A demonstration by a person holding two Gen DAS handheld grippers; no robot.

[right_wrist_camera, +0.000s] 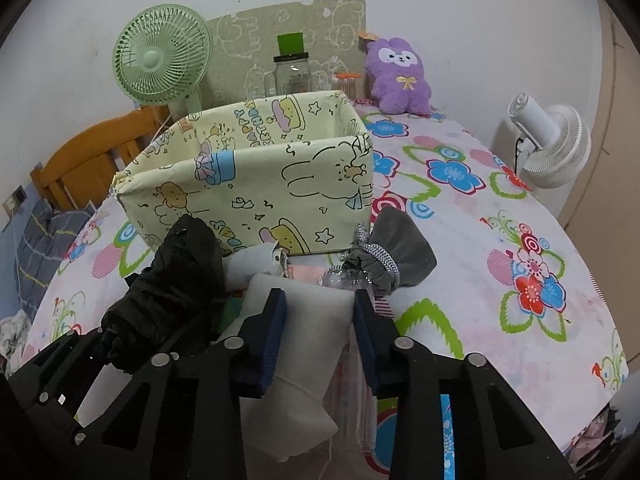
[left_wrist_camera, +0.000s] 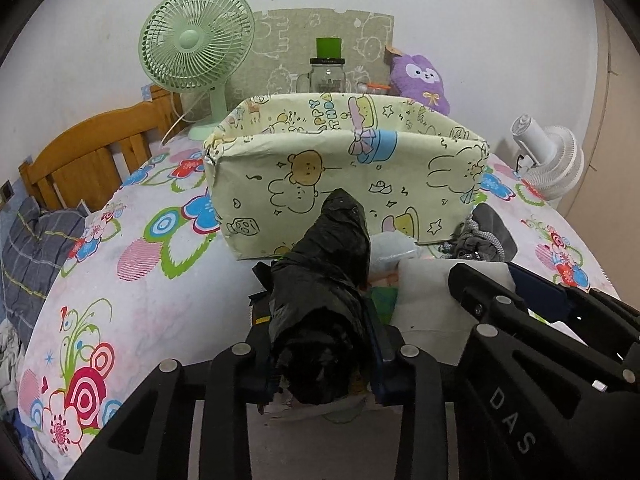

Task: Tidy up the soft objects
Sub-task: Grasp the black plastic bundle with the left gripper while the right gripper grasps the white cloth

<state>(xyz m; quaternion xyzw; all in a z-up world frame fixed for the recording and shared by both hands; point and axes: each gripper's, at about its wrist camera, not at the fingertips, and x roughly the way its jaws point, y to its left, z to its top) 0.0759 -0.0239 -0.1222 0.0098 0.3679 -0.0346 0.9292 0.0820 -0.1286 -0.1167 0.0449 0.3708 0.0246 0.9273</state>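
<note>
Two grippers: left gripper (left_wrist_camera: pixel 320 344) clamps one black bag roll (left_wrist_camera: pixel 324 280), right gripper (right_wrist_camera: pixel 320 336) clamps one white pad (right_wrist_camera: pixel 308 320), both before one box (right_wrist_camera: pixel 248 188). Grey pouch (right_wrist_camera: pixel 400 252) shows fully only in right view.

Black linkage arms, silver rivets, blue-padded jaws, "DAS" lettering

Box (left_wrist_camera: pixel 344 176): pale yellow w/ cartoon animal print. Bedsheet (right_wrist_camera: pixel 480 248): white-pink, bright floral print. Bundle (left_wrist_camera: pixel 328 264): black plastic. Pad (right_wrist_camera: pixel 308 320): white. Pouch (right_wrist_camera: pixel 400 252): grey. Plush (right_wrist_camera: pixel 400 76): purple. Fan (left_wrist_camera: pixel 196 40): mint green.
</note>
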